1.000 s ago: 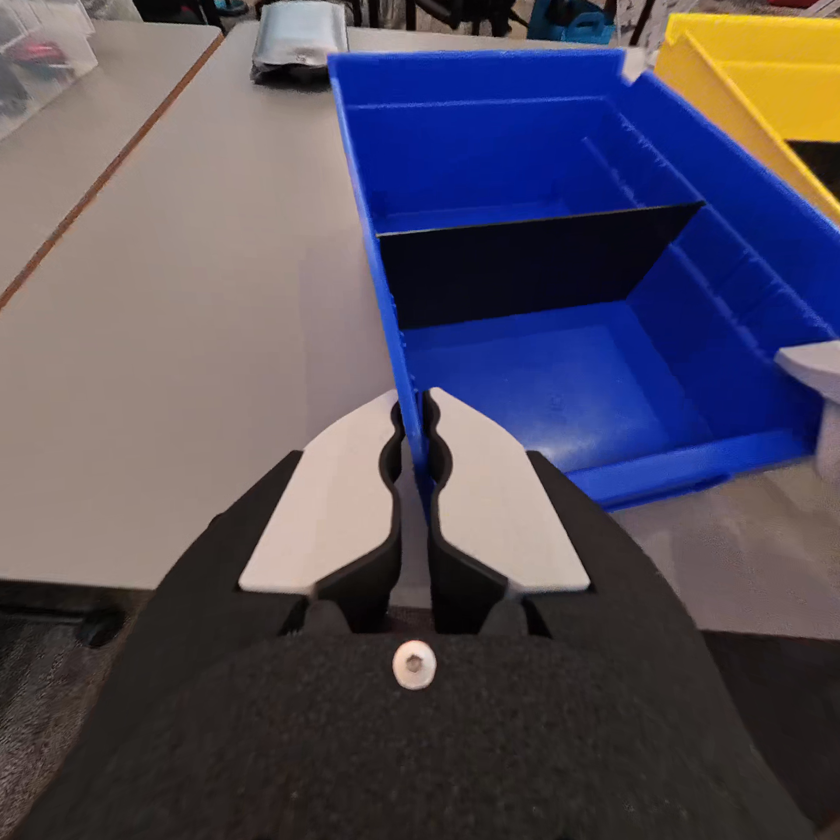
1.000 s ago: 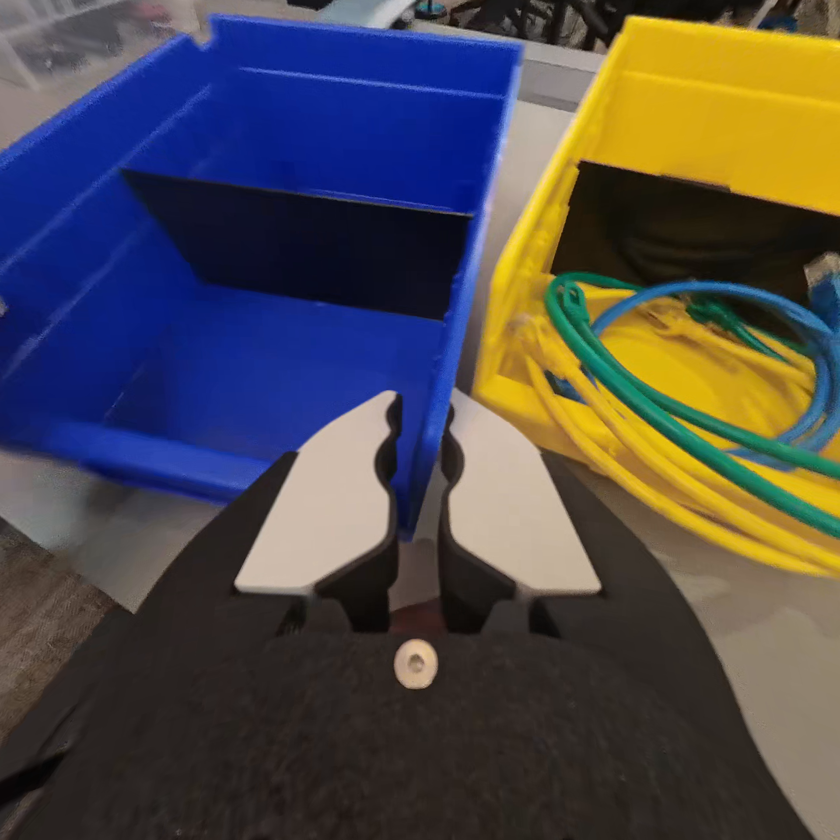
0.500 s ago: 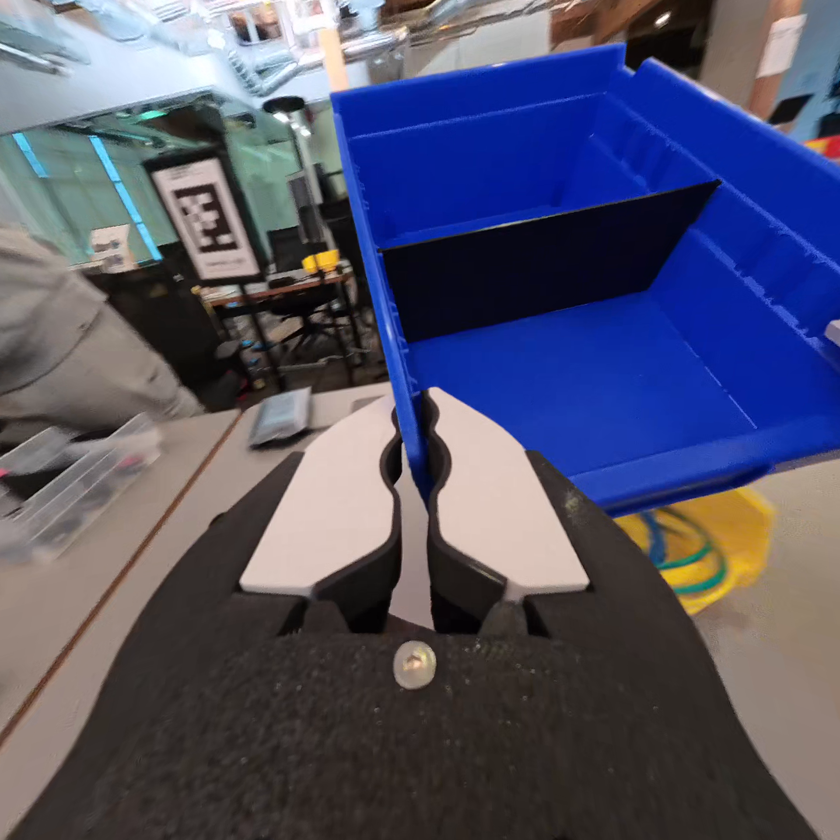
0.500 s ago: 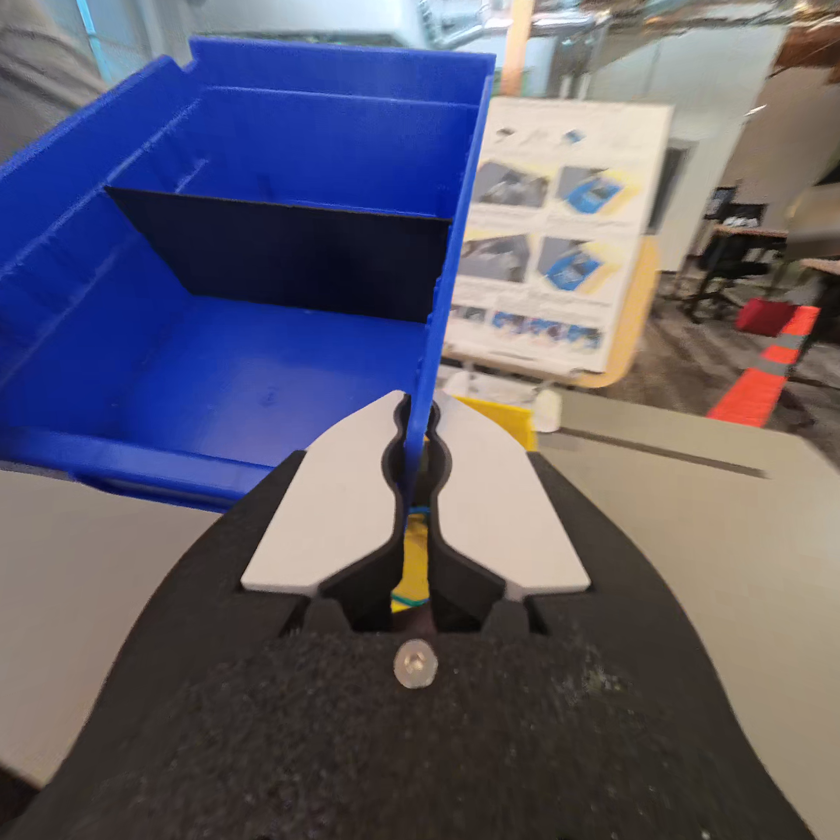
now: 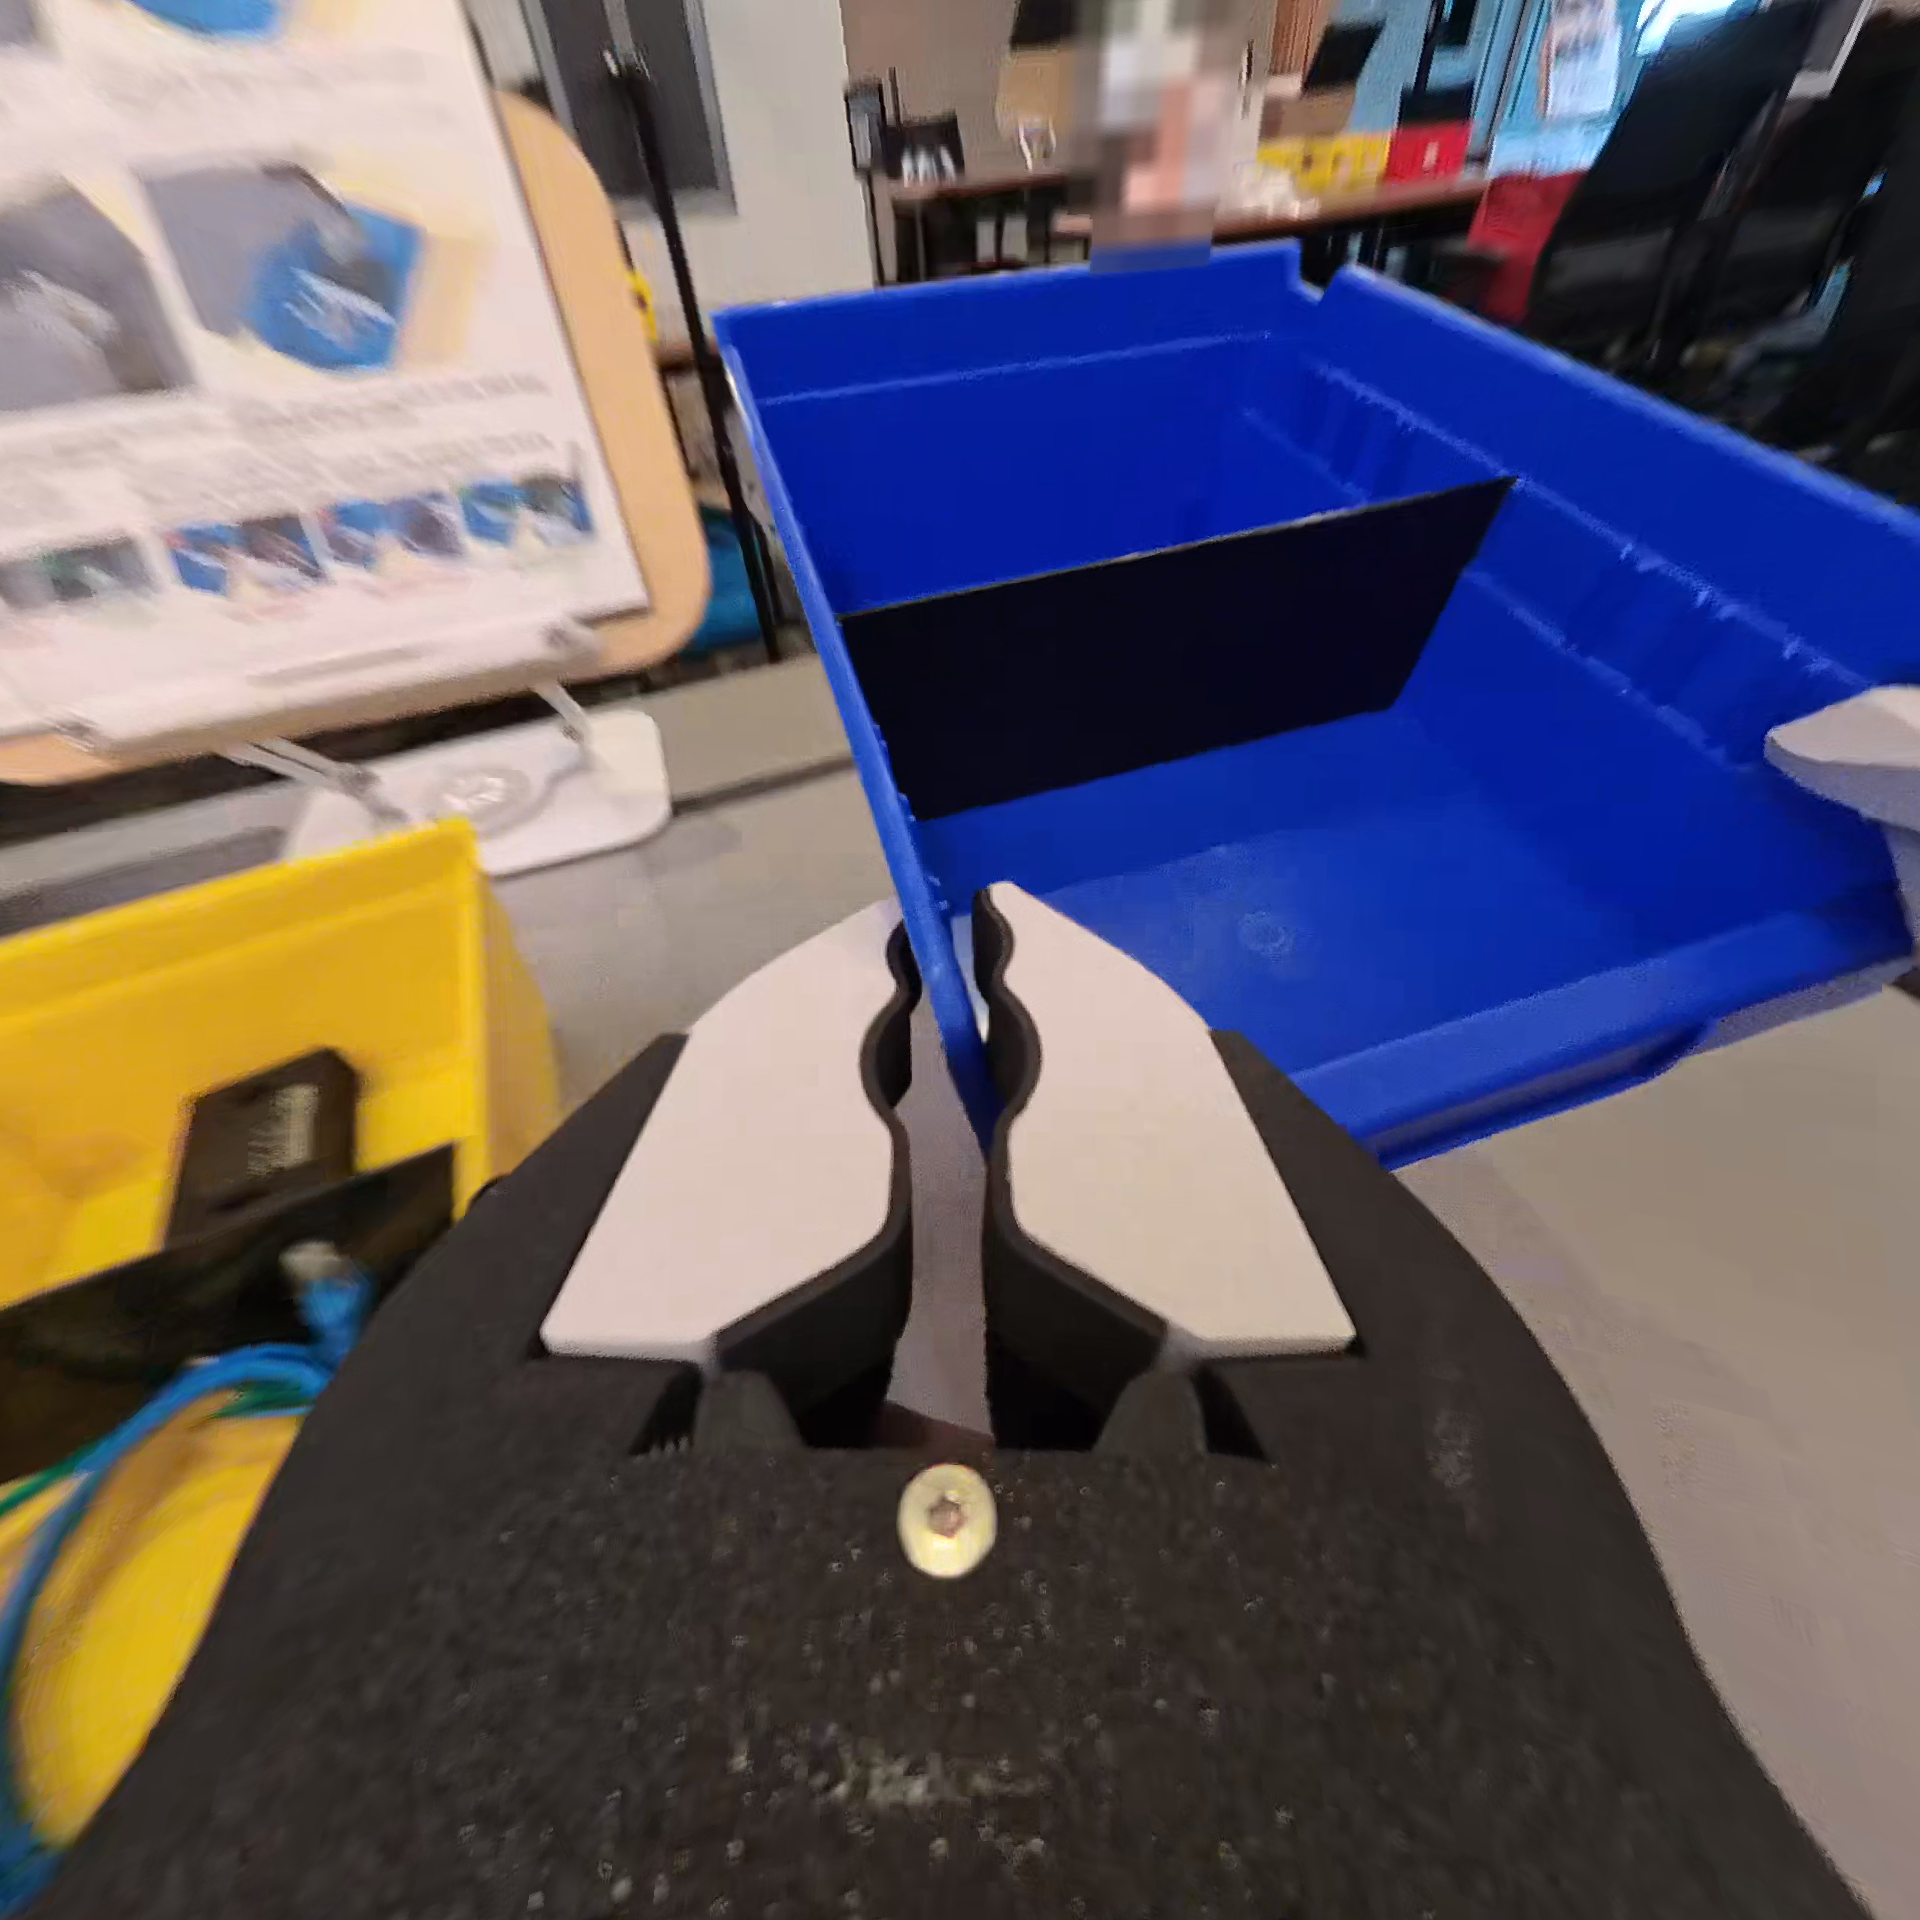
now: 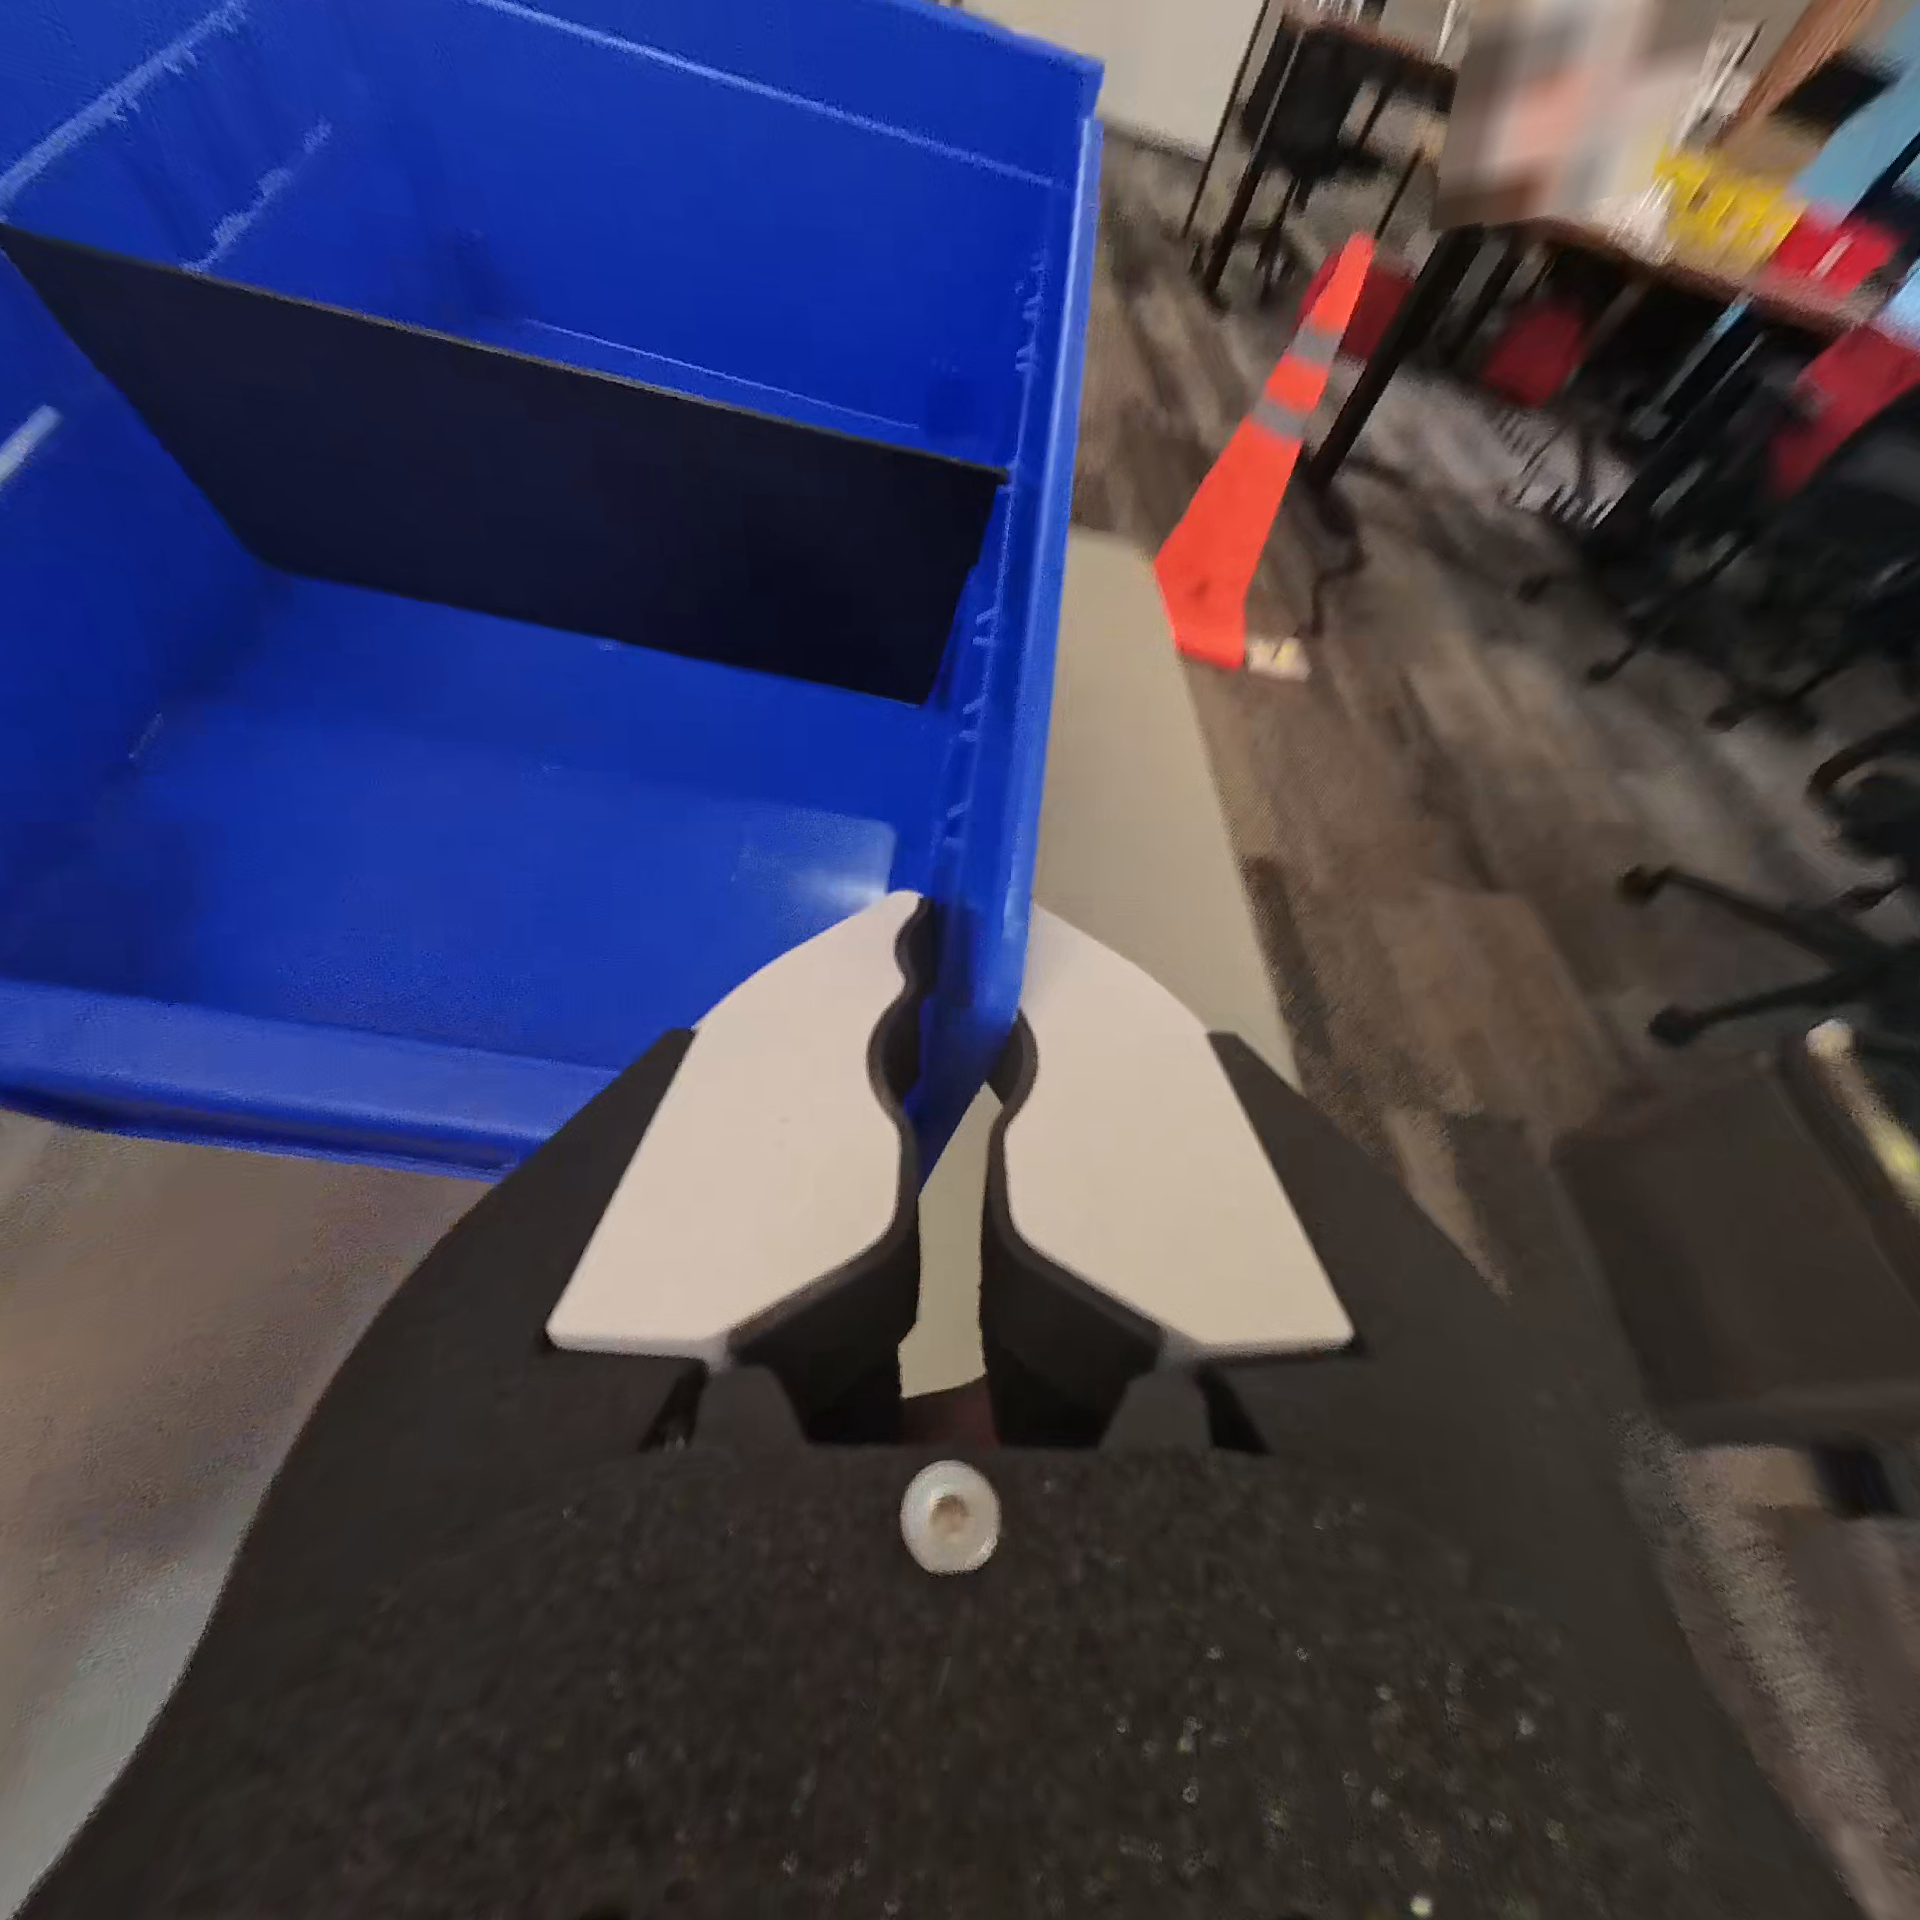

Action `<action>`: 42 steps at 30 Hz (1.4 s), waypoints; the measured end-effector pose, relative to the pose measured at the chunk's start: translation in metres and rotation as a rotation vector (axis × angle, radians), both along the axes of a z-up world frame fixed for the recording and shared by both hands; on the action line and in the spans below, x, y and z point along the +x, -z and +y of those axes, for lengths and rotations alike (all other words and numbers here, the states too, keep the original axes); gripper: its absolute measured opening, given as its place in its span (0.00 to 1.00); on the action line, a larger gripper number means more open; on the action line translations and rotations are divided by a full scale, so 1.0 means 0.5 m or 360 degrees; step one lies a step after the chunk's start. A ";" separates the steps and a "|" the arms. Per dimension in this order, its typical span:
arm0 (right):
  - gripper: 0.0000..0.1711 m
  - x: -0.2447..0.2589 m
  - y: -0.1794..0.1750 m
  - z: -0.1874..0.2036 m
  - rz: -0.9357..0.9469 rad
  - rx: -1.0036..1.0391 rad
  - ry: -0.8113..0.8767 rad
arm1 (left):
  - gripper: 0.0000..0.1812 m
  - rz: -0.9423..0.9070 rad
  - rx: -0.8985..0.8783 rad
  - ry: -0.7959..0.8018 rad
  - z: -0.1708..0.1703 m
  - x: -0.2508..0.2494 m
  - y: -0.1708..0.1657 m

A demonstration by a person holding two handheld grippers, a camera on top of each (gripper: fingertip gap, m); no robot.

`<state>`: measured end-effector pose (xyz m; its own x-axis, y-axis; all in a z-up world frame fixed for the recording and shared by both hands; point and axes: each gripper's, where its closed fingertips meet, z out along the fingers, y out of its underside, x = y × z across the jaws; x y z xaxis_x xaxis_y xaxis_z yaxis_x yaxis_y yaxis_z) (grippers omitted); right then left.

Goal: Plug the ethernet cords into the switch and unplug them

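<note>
My left gripper (image 5: 943, 971) and right gripper (image 6: 961, 977) each pinch a side wall of the empty blue plastic divided bin (image 5: 1351, 935), jaws nearly closed. Thin-rim grips could slip, so I judge uneven lifting may twist it loose.

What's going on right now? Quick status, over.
Left gripper and right gripper shut on blue bin side walls. Cords lie in yellow bin. Nothing in the way.
</note>
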<state>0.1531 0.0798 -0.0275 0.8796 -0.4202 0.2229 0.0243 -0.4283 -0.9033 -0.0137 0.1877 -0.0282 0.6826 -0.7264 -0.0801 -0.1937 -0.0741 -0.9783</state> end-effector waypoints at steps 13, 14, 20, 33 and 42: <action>0.03 0.110 0.248 -0.023 0.0363 -0.0051 -0.0017 | 0.13 0.0283 -0.0241 0.0090 -0.049 0.107 0.232; 0.03 0.110 0.248 -0.023 0.0354 -0.0059 -0.0009 | 0.14 0.0276 -0.0287 0.0124 -0.055 0.108 0.233; 0.12 0.110 0.199 -0.069 0.0109 -0.0187 0.0001 | 0.28 0.0040 -0.0402 0.0460 -0.089 0.025 0.122; 0.22 -0.395 -0.001 0.138 0.0300 0.0147 -0.0877 | 0.32 0.0179 -0.0189 -0.0179 0.150 -0.582 0.079; 0.13 -0.569 0.268 0.244 0.0427 -0.0199 -0.0485 | 0.05 0.0286 -0.0485 -0.0134 0.187 -0.584 0.236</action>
